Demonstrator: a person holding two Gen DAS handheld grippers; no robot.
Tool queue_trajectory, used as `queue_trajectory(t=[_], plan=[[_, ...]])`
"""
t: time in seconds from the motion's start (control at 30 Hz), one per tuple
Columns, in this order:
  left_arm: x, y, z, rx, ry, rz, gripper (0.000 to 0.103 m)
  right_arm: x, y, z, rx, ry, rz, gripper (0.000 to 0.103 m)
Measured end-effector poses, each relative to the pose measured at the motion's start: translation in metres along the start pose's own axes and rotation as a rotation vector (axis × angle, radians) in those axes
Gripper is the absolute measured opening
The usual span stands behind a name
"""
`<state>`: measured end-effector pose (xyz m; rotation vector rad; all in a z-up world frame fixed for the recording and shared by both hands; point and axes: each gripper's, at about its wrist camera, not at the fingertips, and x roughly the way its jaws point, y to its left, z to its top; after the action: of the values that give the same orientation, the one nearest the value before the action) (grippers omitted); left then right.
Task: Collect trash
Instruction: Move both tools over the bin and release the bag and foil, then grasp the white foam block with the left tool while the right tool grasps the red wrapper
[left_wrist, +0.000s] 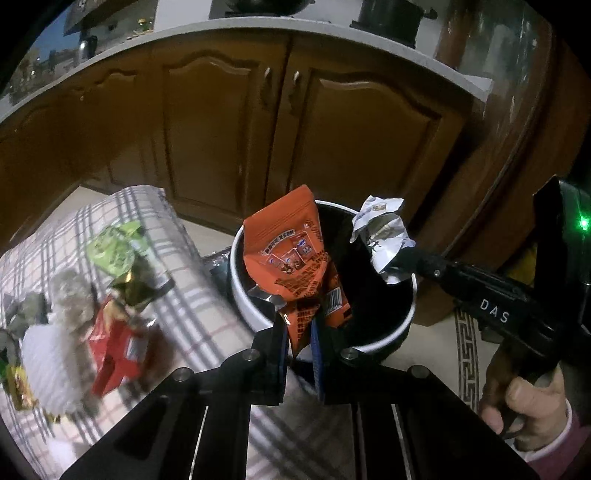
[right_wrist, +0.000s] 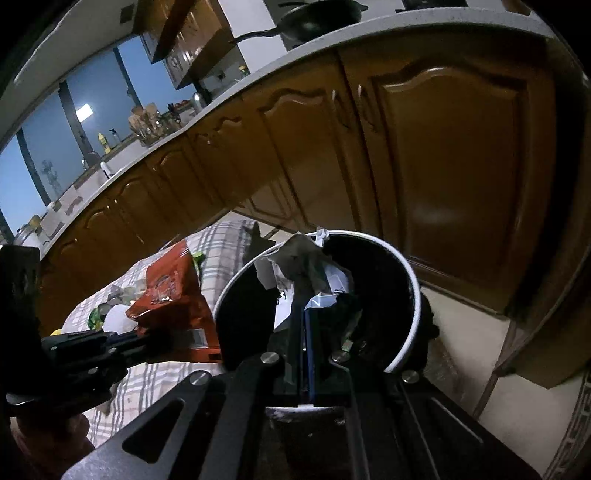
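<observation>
My left gripper (left_wrist: 299, 328) is shut on an orange snack bag (left_wrist: 291, 254) and holds it over the white-rimmed black trash bin (left_wrist: 243, 295). My right gripper (right_wrist: 304, 317) is shut on a crumpled silver-white wrapper (right_wrist: 295, 266) above the same bin (right_wrist: 412, 295). In the left wrist view the wrapper (left_wrist: 380, 232) and the right gripper (left_wrist: 397, 264) hang over the bin's right side. In the right wrist view the orange bag (right_wrist: 173, 295) and the left gripper (right_wrist: 144, 338) are left of the bin.
A table with a plaid cloth (left_wrist: 192, 295) lies left of the bin, holding a green packet (left_wrist: 112, 249), a red packet (left_wrist: 118, 350), a white crumpled piece (left_wrist: 48, 362) and other wrappers. Brown cabinets (left_wrist: 221, 129) stand behind. Tiled floor (left_wrist: 443, 354) is at right.
</observation>
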<state>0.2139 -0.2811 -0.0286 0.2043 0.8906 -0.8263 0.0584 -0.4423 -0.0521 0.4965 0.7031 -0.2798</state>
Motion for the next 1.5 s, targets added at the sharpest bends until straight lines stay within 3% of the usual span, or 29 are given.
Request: queue_trajectory(t=[0.47,0.53,0.6,0.67,0.73,0.9,1.1,1.5], plan=[[0.050,-0.002,0.028,-0.008,0.065,0.001,0.010,0.022,-0.018,0.013,0.013,0.042,-0.015,0.001],[0.055,-0.002,0.030,-0.009,0.074,0.006,0.016,0.024,-0.020,0.014,0.014,0.048,-0.015,0.002],[0.056,-0.001,0.030,-0.012,0.076,0.018,0.040,0.026,-0.022,0.015,0.017,0.054,-0.015,0.007],[0.055,-0.001,0.030,-0.015,0.061,0.022,0.055,0.027,-0.025,0.017,0.025,0.059,-0.013,0.007],[0.053,0.000,0.027,-0.017,0.052,0.025,0.056,0.029,-0.029,0.018,0.035,0.063,-0.013,0.009],[0.040,0.009,0.010,-0.047,0.032,0.022,0.058,0.021,-0.029,0.015,0.053,0.042,-0.004,0.039],[0.003,0.024,-0.034,-0.081,-0.016,0.054,0.063,0.001,-0.010,-0.001,0.058,-0.019,0.035,0.073],[-0.076,0.064,-0.111,-0.175,-0.057,0.158,0.065,-0.017,0.050,-0.037,0.042,-0.021,0.111,0.081]])
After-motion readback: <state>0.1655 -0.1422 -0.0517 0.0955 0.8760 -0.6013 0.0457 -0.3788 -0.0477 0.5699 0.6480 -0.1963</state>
